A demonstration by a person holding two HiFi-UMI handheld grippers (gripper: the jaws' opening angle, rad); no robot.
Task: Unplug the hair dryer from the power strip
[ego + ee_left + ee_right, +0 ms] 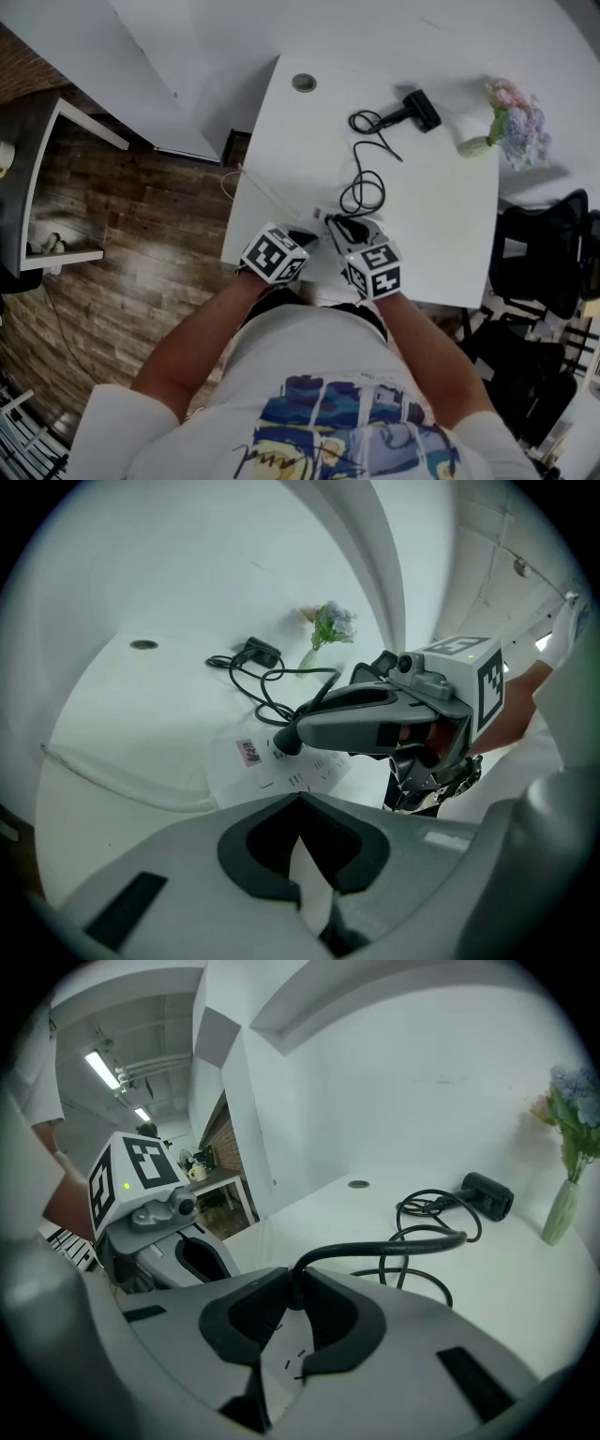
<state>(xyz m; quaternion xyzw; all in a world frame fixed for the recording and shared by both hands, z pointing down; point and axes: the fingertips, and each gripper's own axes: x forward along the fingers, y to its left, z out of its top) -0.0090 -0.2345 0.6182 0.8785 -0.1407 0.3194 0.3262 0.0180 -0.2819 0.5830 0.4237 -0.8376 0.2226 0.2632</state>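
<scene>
The black hair dryer (419, 109) lies at the far right of the white table (441, 225). Its black cord (364, 187) loops back to the white power strip (319, 217) near the front edge. My right gripper (339, 226) is shut on the black plug (293, 1290), which sits at the strip; the cord (394, 1245) arches away from the pads. My left gripper (307, 235) is shut on the near end of the power strip (281, 761), and white casing shows between its pads. In the left gripper view, the right gripper (375, 720) shows side-on with the plug (286, 743) at its tip.
A small vase of flowers (511, 122) stands at the table's far right corner, beyond the dryer. A round cable hole (304, 82) sits at the far left of the table. A dark chair (544, 262) is to the right, and wooden floor (141, 234) to the left.
</scene>
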